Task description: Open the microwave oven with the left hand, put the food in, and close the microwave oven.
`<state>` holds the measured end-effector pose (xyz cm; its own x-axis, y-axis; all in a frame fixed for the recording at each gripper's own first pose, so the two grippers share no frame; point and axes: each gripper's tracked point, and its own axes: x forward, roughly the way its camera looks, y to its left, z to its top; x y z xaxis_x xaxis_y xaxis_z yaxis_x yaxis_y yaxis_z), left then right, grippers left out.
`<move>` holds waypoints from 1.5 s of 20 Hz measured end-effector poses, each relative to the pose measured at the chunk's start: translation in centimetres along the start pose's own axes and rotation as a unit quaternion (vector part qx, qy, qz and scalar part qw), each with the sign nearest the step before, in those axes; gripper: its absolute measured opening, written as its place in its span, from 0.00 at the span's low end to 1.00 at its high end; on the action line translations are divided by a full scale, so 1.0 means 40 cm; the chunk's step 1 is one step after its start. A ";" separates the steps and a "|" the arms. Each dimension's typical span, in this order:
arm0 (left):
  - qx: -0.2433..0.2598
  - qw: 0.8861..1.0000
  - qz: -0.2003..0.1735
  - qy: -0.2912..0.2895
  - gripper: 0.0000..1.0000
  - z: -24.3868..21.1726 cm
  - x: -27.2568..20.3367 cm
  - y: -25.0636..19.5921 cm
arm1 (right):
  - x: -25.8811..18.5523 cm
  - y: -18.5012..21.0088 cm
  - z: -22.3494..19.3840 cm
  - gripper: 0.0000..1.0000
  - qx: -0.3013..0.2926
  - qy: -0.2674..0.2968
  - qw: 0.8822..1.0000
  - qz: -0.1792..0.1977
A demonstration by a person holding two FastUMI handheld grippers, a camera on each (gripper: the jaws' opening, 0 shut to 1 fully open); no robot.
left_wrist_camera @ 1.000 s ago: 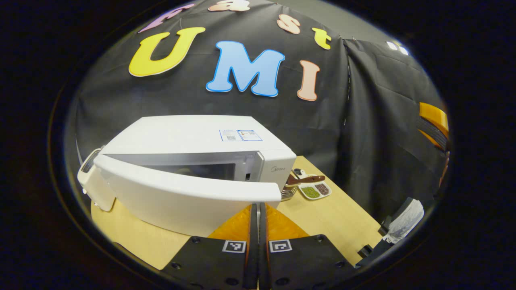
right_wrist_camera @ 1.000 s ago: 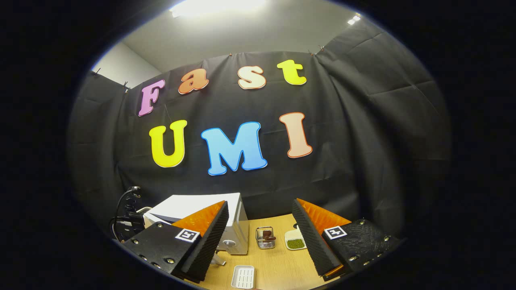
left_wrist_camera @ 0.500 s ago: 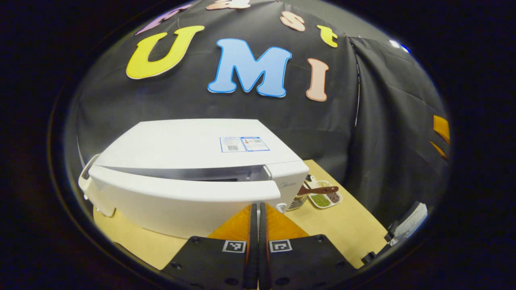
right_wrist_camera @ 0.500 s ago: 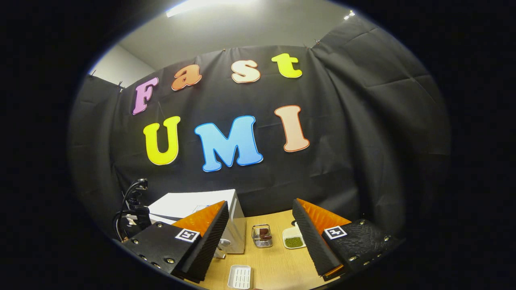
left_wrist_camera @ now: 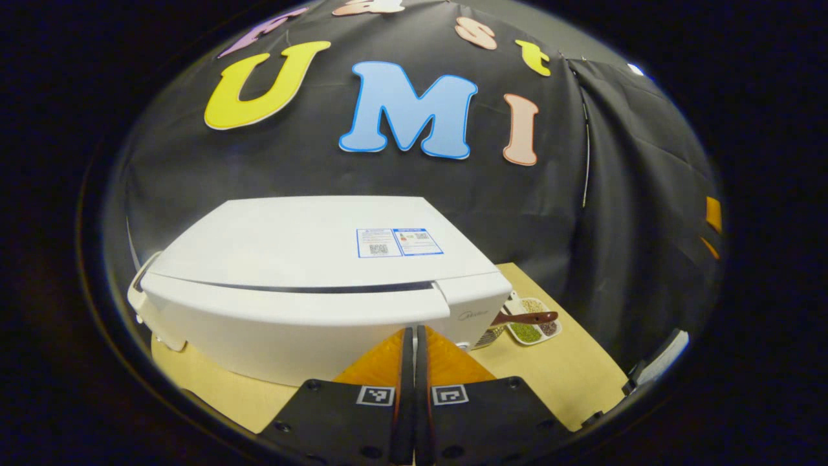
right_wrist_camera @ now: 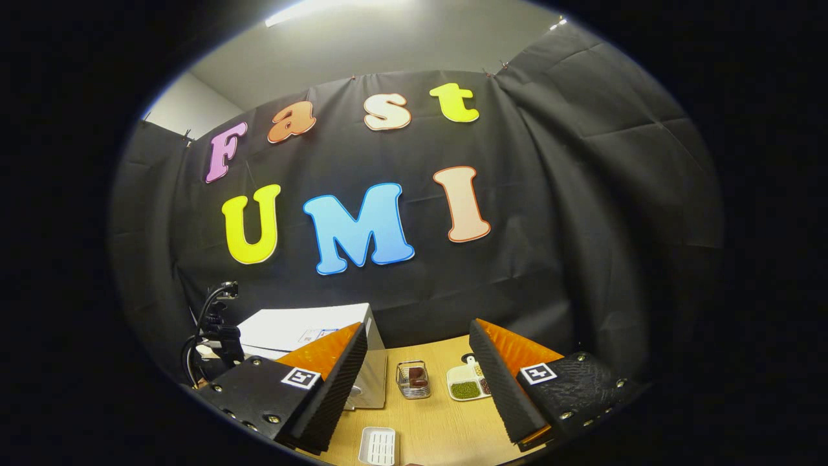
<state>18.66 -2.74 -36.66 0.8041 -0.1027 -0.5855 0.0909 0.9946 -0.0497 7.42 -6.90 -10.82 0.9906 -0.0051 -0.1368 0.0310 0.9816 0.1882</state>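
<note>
Black cloth draped the booth from nine to three o'clock. A ceiling light glowed at twelve; a wooden table lay at six.

The right gripper hangs wide open above the wooden table — microwave oven left, wire basket and sectioned dish between its fingers.
</note>
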 end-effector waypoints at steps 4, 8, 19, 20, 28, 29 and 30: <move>0.000 1.000 -0.001 -0.003 0.07 0.003 0.003 -0.001 | -0.009 -0.016 -0.010 0.96 0.000 0.001 1.000 -0.007; -0.014 1.000 0.000 0.003 0.07 0.010 0.024 0.008 | -0.022 -0.030 -0.017 0.96 -0.009 -0.005 1.000 -0.016; 0.034 0.991 0.019 -0.127 0.07 0.229 -0.185 0.005 | -0.049 0.061 0.012 0.96 -0.044 -0.019 0.999 0.022; 0.041 0.987 0.015 -0.152 0.07 0.277 -0.250 -0.004 | -0.048 0.079 0.026 0.96 -0.048 -0.023 0.998 0.031; 0.035 0.954 0.089 -0.282 0.94 0.520 -0.740 0.073 | -0.053 0.185 0.171 0.96 -0.043 -0.051 0.997 0.045; 0.030 0.953 0.095 -0.286 0.94 0.526 -0.769 0.088 | -0.065 0.202 0.187 0.96 -0.046 -0.054 0.996 0.047; 0.025 0.953 0.097 -0.287 0.94 0.526 -0.791 0.102 | -0.077 0.219 0.199 0.96 -0.051 -0.055 0.996 0.047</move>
<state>5.94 4.31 -1.30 0.9961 0.0787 -0.0393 -0.0762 0.9951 0.0623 5.69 0.17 -1.00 0.9972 0.0732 -0.0154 -0.0714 0.9930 0.0941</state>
